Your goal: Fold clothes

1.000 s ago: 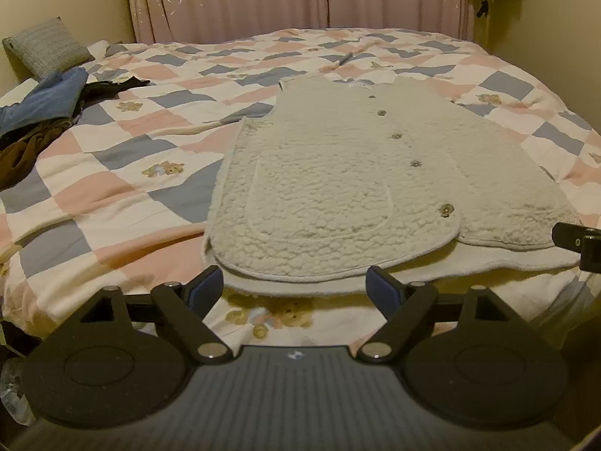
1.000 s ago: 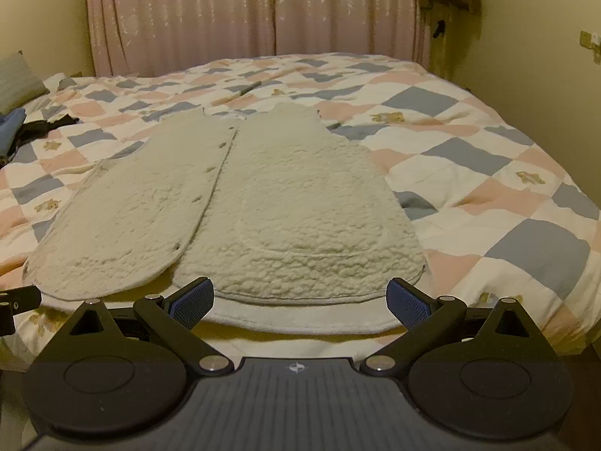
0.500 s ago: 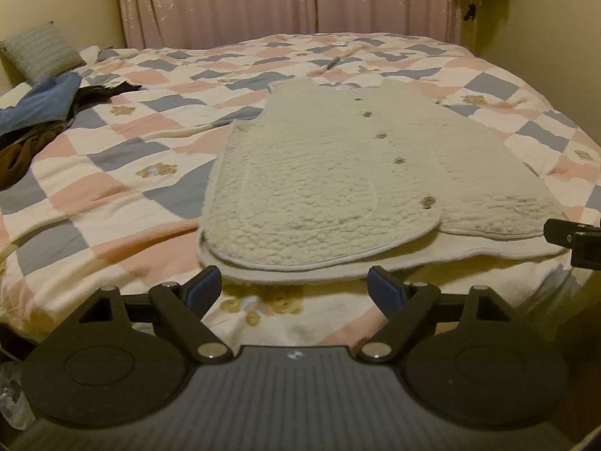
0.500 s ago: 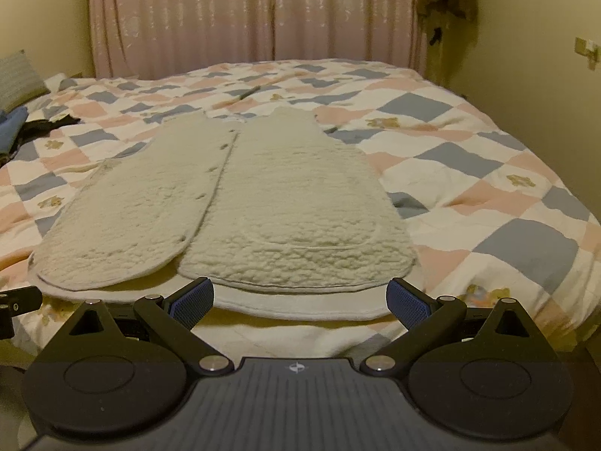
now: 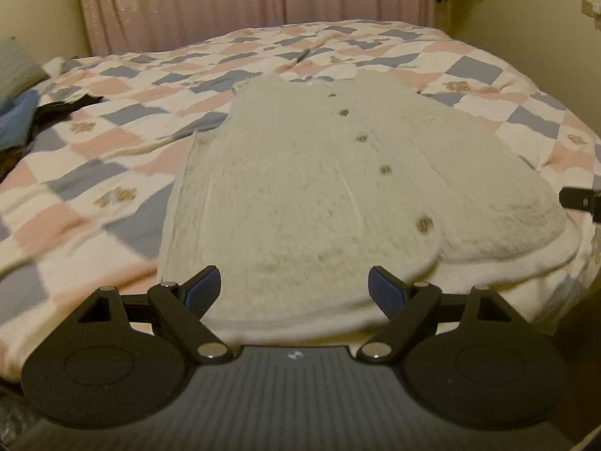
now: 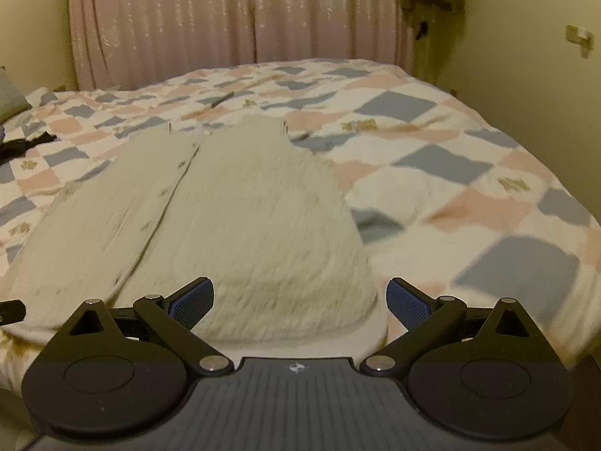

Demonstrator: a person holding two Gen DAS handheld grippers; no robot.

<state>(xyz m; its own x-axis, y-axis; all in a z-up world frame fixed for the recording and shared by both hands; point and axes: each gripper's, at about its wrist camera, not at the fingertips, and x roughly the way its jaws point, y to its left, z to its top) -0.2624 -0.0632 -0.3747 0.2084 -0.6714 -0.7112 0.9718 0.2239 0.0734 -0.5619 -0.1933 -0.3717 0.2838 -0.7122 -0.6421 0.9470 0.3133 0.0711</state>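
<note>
Both grippers moved in vs 0.5 s ago. Left gripper [image 5: 294, 288] & right gripper [image 6: 299, 302] spread wide, empty, hem between fingers. Fleece vest [image 5: 319, 188] flat on bed [image 5: 94, 173], frame centre: soft, bulky, light; prob. pinch bottom corners.

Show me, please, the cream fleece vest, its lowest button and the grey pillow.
cream fleece vest [image 5: 285, 195], left wrist view, left front panel.
lowest button [image 5: 425, 223], left wrist view, its centre.
grey pillow [image 5: 17, 69], left wrist view, its face.
</note>
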